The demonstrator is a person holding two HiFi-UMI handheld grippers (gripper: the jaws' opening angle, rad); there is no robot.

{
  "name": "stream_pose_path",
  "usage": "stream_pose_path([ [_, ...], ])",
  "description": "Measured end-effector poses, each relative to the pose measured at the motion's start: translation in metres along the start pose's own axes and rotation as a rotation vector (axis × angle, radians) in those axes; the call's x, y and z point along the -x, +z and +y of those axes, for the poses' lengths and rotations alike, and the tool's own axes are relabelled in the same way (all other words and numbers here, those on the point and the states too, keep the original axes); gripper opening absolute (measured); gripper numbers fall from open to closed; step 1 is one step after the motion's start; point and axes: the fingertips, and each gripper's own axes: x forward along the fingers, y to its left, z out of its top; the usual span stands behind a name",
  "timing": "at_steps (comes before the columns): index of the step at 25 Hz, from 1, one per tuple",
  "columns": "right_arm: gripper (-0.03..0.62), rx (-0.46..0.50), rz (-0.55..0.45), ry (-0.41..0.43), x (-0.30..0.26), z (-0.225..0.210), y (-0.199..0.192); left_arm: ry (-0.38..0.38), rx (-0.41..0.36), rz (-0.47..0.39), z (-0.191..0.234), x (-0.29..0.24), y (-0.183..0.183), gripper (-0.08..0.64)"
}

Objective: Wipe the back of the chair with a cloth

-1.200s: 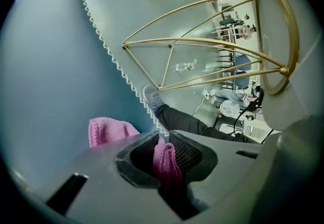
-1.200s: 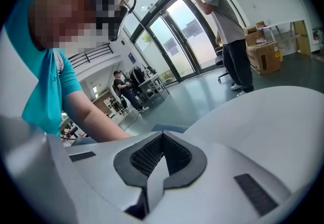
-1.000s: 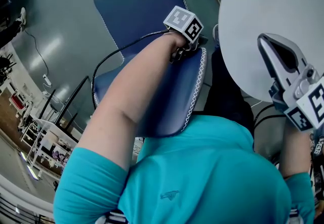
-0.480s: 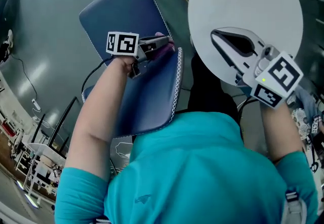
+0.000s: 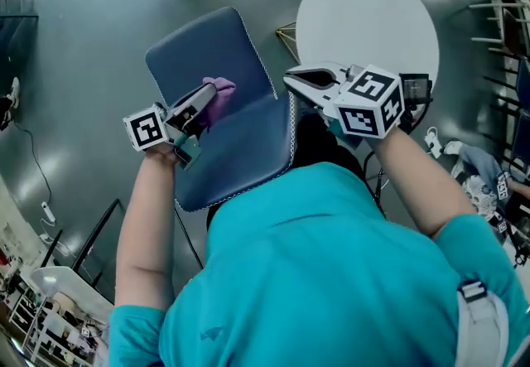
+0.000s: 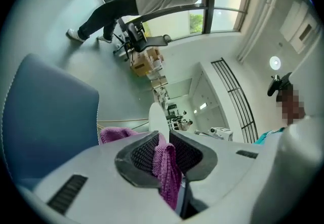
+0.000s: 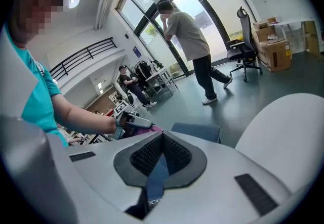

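The blue chair (image 5: 219, 121) fills the middle of the head view, white stitching along its back's edge. My left gripper (image 5: 214, 92) is shut on a purple cloth (image 5: 220, 90) and lies on the chair's blue surface. In the left gripper view the cloth (image 6: 166, 165) is pinched between the pads, with the chair (image 6: 45, 117) at the left. My right gripper (image 5: 291, 78) hovers by the chair's stitched edge, jaws shut. In the right gripper view its tips (image 7: 162, 137) meet, and blue chair fabric shows through the gap behind them.
A round white table (image 5: 368, 17) stands just right of the chair, under my right gripper. A person (image 7: 190, 36) stands on the grey floor by the windows, near an office chair (image 7: 243, 46) and cardboard boxes (image 7: 273, 51). Black cables run near the table's base (image 5: 418, 104).
My left gripper has pulled left off the chair's stitched edge, and the cloth now shows in its jaws. My right gripper has swung left from over the table to the chair's edge.
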Motion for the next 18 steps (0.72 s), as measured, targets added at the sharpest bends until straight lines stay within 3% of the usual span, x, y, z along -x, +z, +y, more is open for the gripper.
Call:
stream_pose_path([
  [7,-0.003,0.055,0.012,-0.004,-0.013,0.072,0.029,-0.155,-0.071,-0.214,-0.072,0.114,0.027,0.072],
  [12,-0.003,0.07,-0.047,-0.042,-0.005,0.114,0.054,-0.261,-0.125,-0.299,-0.121,0.18,0.034,0.072],
  [15,-0.003,0.011,-0.113,-0.03,0.003,0.132,0.064,-0.259,-0.158,-0.314,-0.141,0.212,0.03,0.072],
  [18,-0.002,-0.026,-0.153,-0.015,0.023,0.133,0.067,-0.21,-0.191,-0.343,-0.156,0.228,0.02,0.072],
])
